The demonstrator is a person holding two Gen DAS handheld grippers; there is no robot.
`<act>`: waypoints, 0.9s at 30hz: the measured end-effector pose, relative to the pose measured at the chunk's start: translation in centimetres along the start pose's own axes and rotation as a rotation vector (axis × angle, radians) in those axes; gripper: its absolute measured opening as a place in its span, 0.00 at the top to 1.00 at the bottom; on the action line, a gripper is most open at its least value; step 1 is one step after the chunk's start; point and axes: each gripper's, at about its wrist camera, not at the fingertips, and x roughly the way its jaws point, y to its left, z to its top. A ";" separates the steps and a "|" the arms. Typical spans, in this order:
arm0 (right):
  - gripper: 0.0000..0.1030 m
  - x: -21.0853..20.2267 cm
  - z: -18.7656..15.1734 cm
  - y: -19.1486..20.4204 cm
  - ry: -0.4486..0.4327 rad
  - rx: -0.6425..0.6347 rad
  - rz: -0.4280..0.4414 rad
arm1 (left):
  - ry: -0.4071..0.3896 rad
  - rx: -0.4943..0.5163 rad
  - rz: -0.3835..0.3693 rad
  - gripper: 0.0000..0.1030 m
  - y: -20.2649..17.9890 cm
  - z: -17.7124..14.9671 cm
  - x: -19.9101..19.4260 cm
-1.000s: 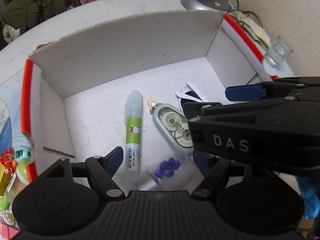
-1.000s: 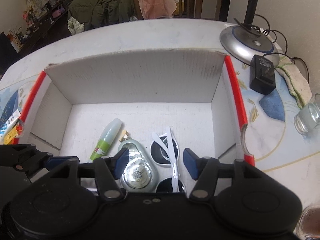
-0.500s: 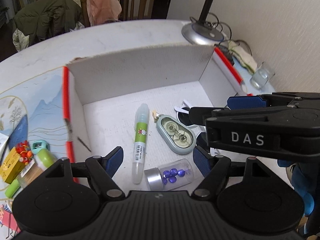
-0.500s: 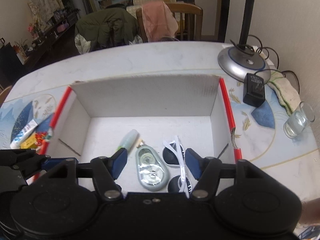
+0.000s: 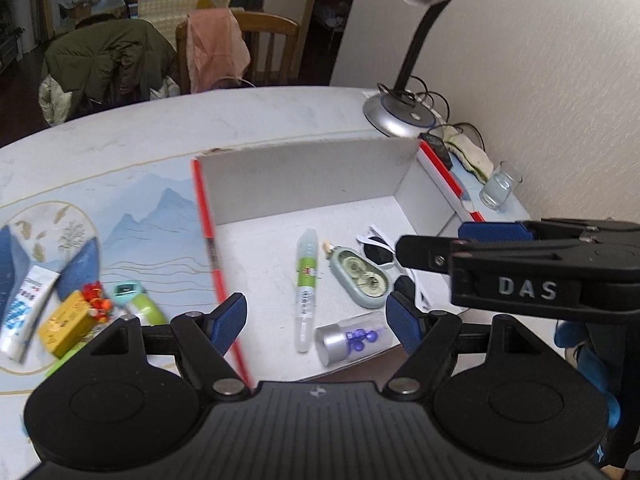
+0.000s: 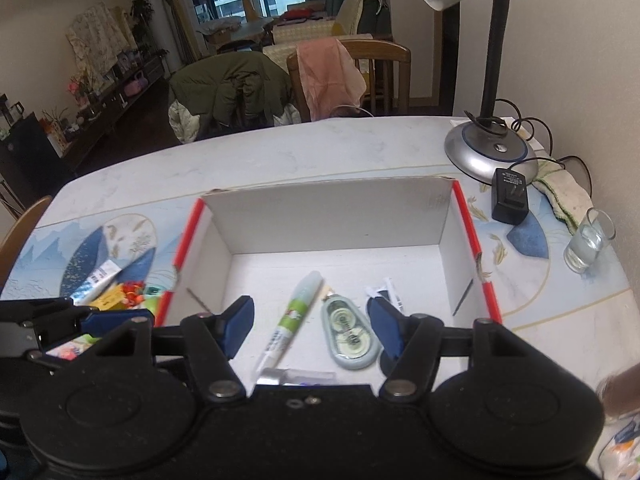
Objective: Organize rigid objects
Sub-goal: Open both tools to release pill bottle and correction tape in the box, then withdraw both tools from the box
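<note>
Two grippers are hanging above the near edge of a white cardboard box (image 6: 332, 216) with red rims, and both are standing wide open with nothing between their blue pads. The left gripper (image 5: 316, 320) is sitting over the box's left wall, and the right gripper (image 6: 312, 326) is pointing into the box interior.

Inside the box, four items are already lying on the floor: white-framed sunglasses (image 5: 380, 250) toward the right, a pale green correction-tape dispenser (image 5: 360, 276) beside them, a green-labelled glue pen (image 5: 306, 284) left of that, and a small clear vial of blue beads (image 5: 352, 338) nearest the front.

Outside, on the patterned tablecloth (image 5: 152, 216) left of the box, a cluster is waiting: a white and blue tube (image 5: 24, 312), a yellow packet (image 5: 68, 326), and a small teal and green bottle (image 5: 138, 300). These are blurred, so their exact shapes are hard to tell.

The step in hand is probably fetching one of these leftovers with the left gripper. To do it well, the person should be swinging left clear of the red rim, lowering squarely over one item, and closing across its narrow side. The items are lying close together, so the wide jaws risk nudging or catching a neighbour.
</note>
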 end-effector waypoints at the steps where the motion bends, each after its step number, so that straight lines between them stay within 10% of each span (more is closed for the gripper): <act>1: 0.38 -0.3 -0.1 0.3 -0.004 0.005 0.009 | -0.007 -0.001 -0.001 0.26 0.4 -0.1 -0.4; 27: 0.20 -2.5 -4.6 11.6 -0.121 0.037 0.061 | -0.104 -0.043 0.034 0.21 13.9 -4.4 -7.5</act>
